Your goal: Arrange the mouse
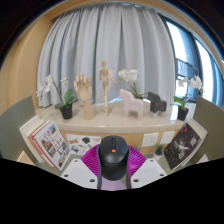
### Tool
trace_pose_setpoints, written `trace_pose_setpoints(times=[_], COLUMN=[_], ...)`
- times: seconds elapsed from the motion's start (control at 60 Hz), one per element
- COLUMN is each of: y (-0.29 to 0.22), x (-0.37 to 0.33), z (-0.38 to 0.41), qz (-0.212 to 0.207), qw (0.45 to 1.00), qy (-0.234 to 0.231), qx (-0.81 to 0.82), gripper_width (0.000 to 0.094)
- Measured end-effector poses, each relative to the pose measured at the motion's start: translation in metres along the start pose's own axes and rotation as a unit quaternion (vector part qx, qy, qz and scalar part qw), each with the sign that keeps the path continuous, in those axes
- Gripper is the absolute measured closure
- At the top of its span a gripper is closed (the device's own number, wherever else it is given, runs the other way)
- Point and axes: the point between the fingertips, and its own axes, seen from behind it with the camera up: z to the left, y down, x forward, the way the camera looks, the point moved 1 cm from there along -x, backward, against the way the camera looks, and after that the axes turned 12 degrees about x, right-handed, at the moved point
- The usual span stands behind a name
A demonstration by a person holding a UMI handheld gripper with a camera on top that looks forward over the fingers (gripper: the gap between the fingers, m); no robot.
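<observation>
Claw (113, 172) clamped on black mouse (113, 155) | pink pads (94, 163) flank it | above desk (120, 128)

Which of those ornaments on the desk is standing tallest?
The wooden jointed mannequin, standing upright before the curtain; the pink horse and wooden hand beside it stand lower.

No legible text; print on magazines (48, 143) unreadable.
</observation>
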Motion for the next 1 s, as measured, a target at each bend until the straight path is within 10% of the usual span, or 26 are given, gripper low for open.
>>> trace_pose_setpoints(times=[0.45,0.75,0.883,1.0], y=[0.274,0.272,0.254,0.214], x=[0.081,0.083,0.068,0.040], z=[-0.004,-0.004,-0.009,-0.003], qz=[0.212,0.193,0.201,0.174], qw=[0.977,0.980,0.978,0.982], qy=[0.028,0.038,0.058,0.068], qx=[-0.014,-0.008,0.012,0.018], gripper_width=[0.0599,0.0443,0.0157,0.0158])
